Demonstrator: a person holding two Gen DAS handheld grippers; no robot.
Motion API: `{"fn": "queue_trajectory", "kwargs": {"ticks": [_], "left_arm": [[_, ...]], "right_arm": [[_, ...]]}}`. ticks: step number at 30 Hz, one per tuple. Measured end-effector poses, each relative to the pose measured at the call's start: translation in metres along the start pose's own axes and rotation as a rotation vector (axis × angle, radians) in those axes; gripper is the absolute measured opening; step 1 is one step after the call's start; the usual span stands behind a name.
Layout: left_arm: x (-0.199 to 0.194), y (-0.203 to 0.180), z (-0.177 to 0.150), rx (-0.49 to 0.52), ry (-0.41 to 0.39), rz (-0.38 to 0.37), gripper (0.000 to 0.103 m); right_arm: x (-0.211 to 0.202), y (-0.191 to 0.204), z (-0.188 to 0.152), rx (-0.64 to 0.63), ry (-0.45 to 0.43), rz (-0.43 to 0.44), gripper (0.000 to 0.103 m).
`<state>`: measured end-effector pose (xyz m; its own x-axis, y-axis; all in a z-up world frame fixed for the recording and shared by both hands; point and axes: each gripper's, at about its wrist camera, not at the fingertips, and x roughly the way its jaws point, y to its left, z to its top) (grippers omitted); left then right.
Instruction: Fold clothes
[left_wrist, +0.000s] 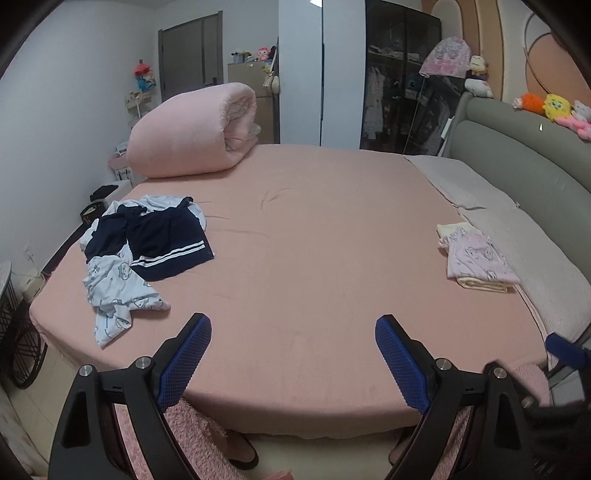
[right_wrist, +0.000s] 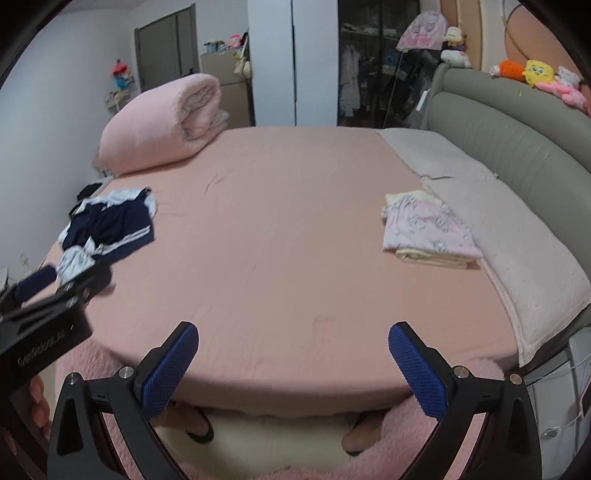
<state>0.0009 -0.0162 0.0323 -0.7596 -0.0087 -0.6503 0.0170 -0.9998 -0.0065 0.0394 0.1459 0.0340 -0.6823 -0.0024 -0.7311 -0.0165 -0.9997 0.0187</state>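
So from the left wrist cam, the left gripper (left_wrist: 293, 360) hangs over the near edge of the bed (left_wrist: 314, 258) with its blue-padded fingers (left_wrist: 184, 363) spread wide and nothing between them. The unfolded clothes pile (left_wrist: 144, 251) sits on the left side of the pink sheet: a navy piece with white stripes (left_wrist: 166, 243) on top, and a light blue printed garment (left_wrist: 118, 291) spilling toward the near edge. Way over on the right, close to the grey headboard (left_wrist: 517, 147), there's a folded stack (left_wrist: 476, 258) with a pink printed piece lying on a cream one. A rolled pink duvet (left_wrist: 192, 129) rests at the far left corner, well apart from both piles, and some plush toys (left_wrist: 554, 107) line the top of the headboard. A bit of the right gripper's blue pad shows at the right edge, blurry. Now the right wrist cam: the right gripper (right_wrist: 293, 369) is also wide open and empty, hovering at the near bed edge around the middle. The folded stack is off to its right beside the pale blanket (right_wrist: 517, 240) along the headboard, the messy pile is far left. The left gripper's black body pokes in at the left, a hand (right_wrist: 38, 406) on it, blurred. Feet in slippers (right_wrist: 199, 424) show below the bed edge on a fuzzy pink rug (right_wrist: 424, 424).
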Motion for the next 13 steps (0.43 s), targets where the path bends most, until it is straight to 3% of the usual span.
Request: {"fn": "queue_trajectory", "kwargs": {"ticks": [13], "left_arm": [[0.0036,-0.0046,-0.0103,-0.009,0.004,0.013,0.091]], "right_arm": [[0.0011,0.0055,-0.0043,-0.019,-0.002,-0.019,0.103]]}}
